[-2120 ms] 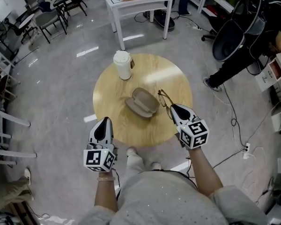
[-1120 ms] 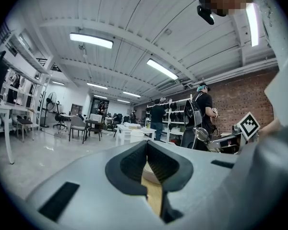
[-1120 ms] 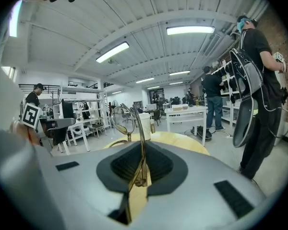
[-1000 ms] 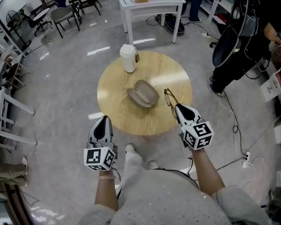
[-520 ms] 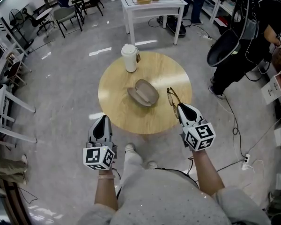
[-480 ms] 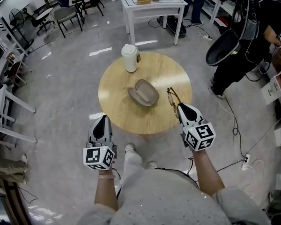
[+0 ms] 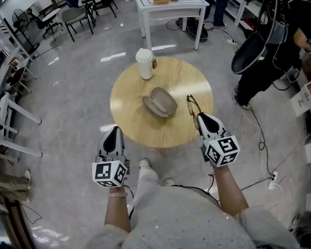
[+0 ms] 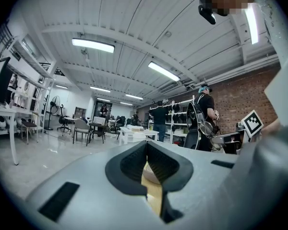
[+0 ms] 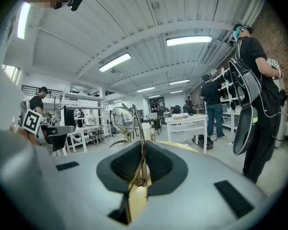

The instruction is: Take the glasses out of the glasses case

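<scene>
The right gripper (image 7: 202,118) is clamped on the glasses (image 7: 193,106). In the right gripper view its two dark pads stand almost together, with one thin gold temple arm pinched between them. The rest of the frame rises from the pads and reaches out ahead of the gripper, one round lens showing just to the left of the arm. From the head view the glasses stick out past the gripper's tip over the near right part of the round wooden tabletop (image 7: 181,82), outside the glasses case (image 7: 159,102) and not touching it.

The glasses case lies open on the tabletop, ahead of the right gripper and to its left, with its two tan shells spread apart.

The left gripper (image 7: 114,133) hovers short of the tabletop's near edge, well apart from the case, which sits ahead of it and to its right. In the left gripper view the tips of its jaws meet and nothing is between them. Through the slit below the tips a strip of tabletop and the pale case show.

A white lidded cup (image 7: 144,64) stands at the far side of the tabletop, beyond the case from both grippers. Any print on it is too small to read. Each gripper carries a cube (image 7: 221,150) bearing black-and-white square marker patterns, which hold no letters or words.
</scene>
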{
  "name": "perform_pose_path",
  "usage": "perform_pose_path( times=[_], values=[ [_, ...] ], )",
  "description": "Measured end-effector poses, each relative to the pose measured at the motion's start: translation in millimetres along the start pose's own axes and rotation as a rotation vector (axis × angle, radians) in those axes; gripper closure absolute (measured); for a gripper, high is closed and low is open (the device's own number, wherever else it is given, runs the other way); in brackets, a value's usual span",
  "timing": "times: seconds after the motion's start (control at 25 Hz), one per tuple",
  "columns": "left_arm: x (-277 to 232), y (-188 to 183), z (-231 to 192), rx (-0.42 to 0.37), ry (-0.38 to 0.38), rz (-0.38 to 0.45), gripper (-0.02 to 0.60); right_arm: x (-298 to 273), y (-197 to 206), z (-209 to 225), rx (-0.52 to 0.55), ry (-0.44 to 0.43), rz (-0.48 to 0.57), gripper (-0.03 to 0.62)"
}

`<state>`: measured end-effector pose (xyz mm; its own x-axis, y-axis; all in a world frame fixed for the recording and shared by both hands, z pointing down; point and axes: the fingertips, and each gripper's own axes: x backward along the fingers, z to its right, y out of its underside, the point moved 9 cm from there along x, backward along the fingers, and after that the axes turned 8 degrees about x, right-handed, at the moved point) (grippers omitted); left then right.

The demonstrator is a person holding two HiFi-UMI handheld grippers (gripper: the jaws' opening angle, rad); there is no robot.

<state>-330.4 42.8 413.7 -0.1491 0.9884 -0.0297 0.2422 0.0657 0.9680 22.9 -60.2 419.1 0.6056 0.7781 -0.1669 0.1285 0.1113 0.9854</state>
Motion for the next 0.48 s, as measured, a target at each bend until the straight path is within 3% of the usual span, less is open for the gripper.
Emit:
perform_pose_path(
  times=[0.48],
  values=[
    [-1.5, 0.0, -0.5, -0.006, 0.002, -0.001, 0.577, -0.4, 3.5, 1.0, -0.021, -0.004, 0.009, 0.562]
  ],
)
